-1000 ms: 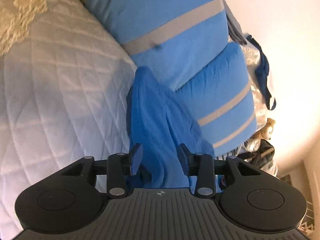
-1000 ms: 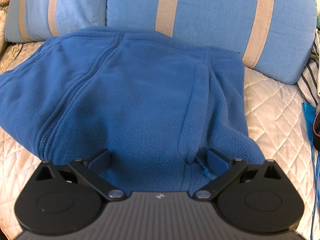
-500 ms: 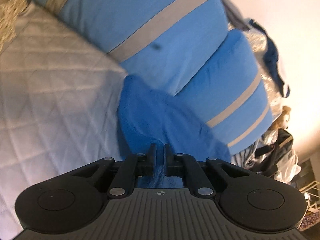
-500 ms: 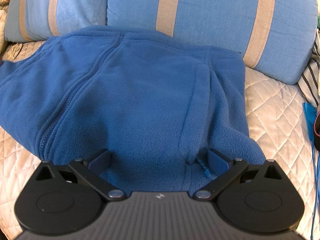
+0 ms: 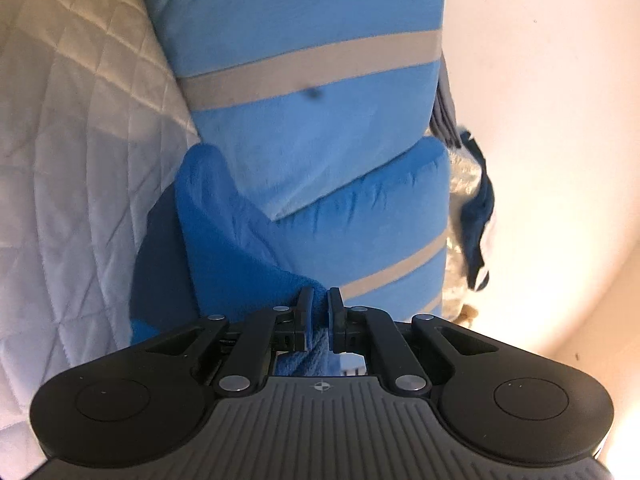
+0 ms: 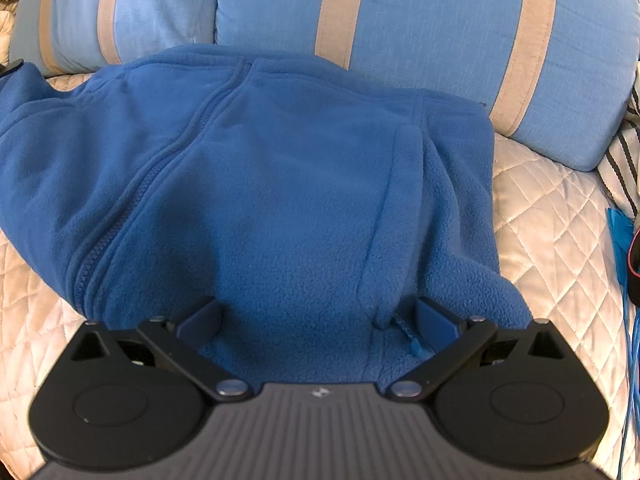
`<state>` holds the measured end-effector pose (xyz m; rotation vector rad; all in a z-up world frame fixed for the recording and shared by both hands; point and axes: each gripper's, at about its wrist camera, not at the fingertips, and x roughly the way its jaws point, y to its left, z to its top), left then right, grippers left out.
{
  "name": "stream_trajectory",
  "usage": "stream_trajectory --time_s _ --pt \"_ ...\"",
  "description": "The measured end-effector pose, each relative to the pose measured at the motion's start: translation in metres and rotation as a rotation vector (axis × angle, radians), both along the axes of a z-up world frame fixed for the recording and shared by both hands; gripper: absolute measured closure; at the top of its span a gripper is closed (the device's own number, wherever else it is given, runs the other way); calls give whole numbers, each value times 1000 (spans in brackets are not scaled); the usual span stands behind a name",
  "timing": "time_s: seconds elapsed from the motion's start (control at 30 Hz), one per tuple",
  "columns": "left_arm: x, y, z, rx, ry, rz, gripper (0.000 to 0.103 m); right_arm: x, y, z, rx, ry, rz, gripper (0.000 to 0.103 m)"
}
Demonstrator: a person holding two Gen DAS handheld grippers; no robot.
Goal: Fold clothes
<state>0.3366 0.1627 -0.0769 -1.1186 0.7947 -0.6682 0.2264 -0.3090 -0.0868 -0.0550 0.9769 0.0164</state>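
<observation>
Left claw [image 5: 318, 312] pinching blue fleece [image 5: 224, 240], apparently sleeve.

Two blue tan-striped pillows [image 6: 420, 40] on a quilted cream bedspread [image 6: 552, 216], striped cloth [image 6: 628, 148] at right.

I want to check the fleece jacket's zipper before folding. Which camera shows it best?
The right wrist view: the zipper runs in full sight down the spread jacket. The left wrist view shows only a bunched edge of the jacket pinched in the left gripper, no zipper.
</observation>
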Motion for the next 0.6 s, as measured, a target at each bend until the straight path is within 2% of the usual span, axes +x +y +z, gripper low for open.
stream_trajectory --time_s 0.1,0.13,0.2,0.3,0.5,0.6 --pt "-6 6 8 83 -20 -20 90 1 0 0 -2 2 2 1" --pt "-9 9 11 111 -31 -26 84 2 0 0 -3 2 3 1" --pt "-18 16 18 163 -60 -25 54 2 0 0 -1 2 4 1" --pt "-35 27 26 236 -126 -18 41 1 -1 -1 1 1 4 1" --pt "-66 48 15 377 -165 -23 40 -1 -2 -1 1 0 6 1" --pt "-77 46 3 465 -157 -87 40 -1 -2 -1 0 0 6 1"
